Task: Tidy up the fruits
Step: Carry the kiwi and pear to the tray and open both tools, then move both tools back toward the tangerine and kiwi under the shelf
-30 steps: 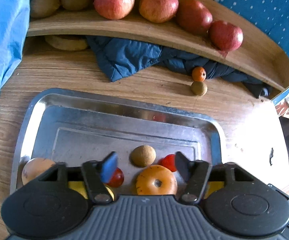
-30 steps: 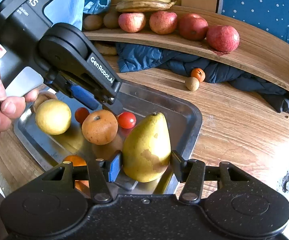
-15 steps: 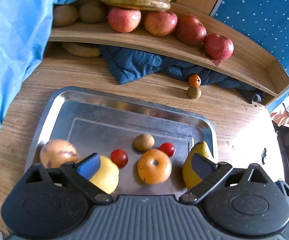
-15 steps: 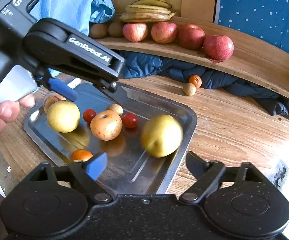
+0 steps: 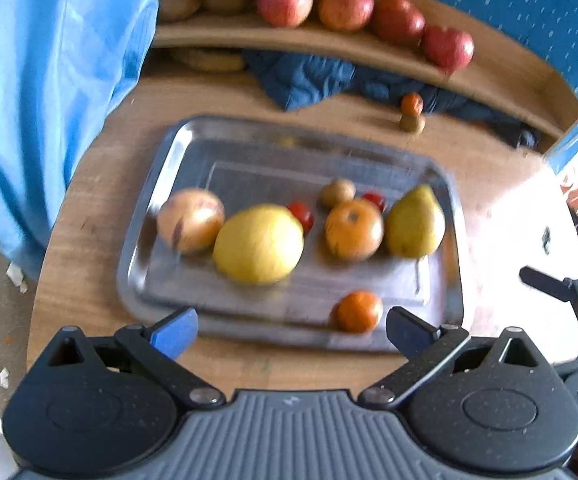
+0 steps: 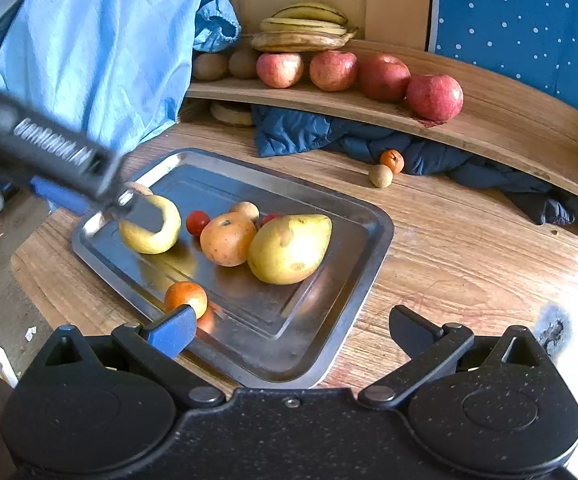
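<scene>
A steel tray (image 6: 363, 296) on the wooden table holds a pear (image 6: 289, 248) lying on its side, a big orange-brown fruit (image 6: 227, 238), a yellow lemon-like fruit (image 5: 259, 244), a small orange (image 6: 185, 296), cherry tomatoes (image 5: 301, 214) and a pale brown round fruit (image 5: 191, 226). My right gripper (image 6: 291, 328) hovers over the tray's near corner; its jaws are opening and nothing is between them. My left gripper (image 5: 291, 332) stands open and empty above the tray's near rim. In the right wrist view it is blurred, and one of its fingers (image 6: 141, 210) crosses the yellow fruit.
A curved wooden shelf (image 6: 509, 128) at the back carries red apples (image 6: 433, 96), bananas (image 6: 305, 28) and kiwis. Dark blue cloth (image 6: 329, 136) lies under it, with a small orange (image 6: 391, 160) and a brown fruit (image 6: 381, 176) beside it. Light blue sheeting (image 5: 41, 100) hangs left; the table edge is near.
The right jaws let go of the upright pear, which now lies on its side in the tray. Both grippers opened wide and drew back and up from the fruit.
</scene>
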The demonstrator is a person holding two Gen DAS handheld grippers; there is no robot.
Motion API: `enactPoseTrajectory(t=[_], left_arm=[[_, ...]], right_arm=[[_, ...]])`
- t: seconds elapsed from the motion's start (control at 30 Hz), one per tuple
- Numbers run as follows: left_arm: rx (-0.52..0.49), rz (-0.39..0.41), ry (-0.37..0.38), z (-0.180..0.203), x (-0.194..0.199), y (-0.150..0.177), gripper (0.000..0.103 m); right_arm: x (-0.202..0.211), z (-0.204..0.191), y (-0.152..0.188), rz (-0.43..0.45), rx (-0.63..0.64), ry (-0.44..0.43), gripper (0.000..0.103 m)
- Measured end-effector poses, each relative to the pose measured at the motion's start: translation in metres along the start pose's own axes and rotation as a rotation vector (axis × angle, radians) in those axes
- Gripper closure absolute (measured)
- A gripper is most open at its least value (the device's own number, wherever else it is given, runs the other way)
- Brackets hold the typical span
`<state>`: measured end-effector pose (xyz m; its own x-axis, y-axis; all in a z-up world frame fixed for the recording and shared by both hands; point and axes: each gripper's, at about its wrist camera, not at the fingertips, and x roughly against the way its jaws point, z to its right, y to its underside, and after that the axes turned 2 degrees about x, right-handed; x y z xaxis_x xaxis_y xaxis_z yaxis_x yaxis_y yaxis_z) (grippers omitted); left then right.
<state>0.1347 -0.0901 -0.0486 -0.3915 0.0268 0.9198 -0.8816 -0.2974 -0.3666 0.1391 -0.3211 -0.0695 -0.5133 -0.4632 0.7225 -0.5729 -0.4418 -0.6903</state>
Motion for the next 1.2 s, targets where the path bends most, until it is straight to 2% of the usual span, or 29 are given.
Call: enactPoseTrajectory(t=[0.23, 0.33, 0.67, 1.2], left_arm=[[0.011, -0.120, -0.080, -0.010, -0.017, 0.009, 0.001], [0.028, -0.145, -0.103, -0.017, -0.021, 0.010, 0.001], [0.006, -0.124, -0.149, -0.018, -0.019, -0.003, 0.001], [-0.068, -0.108, -0.156, -0.008, -0.032, -0.048, 0.001]], right_arm=[[-0.005, -0.003, 0.007, -0.035, -0.018, 0.004, 0.001], [-0.007, -0.001, 0.009, -0.052, -0.029, 0.018, 0.001], [-0.018, 0.014, 0.009, -0.072, -0.117, 0.056, 0.001], [-0.040, 0.033, -0.017, -0.058, -0.172, 0.089, 0.001]])
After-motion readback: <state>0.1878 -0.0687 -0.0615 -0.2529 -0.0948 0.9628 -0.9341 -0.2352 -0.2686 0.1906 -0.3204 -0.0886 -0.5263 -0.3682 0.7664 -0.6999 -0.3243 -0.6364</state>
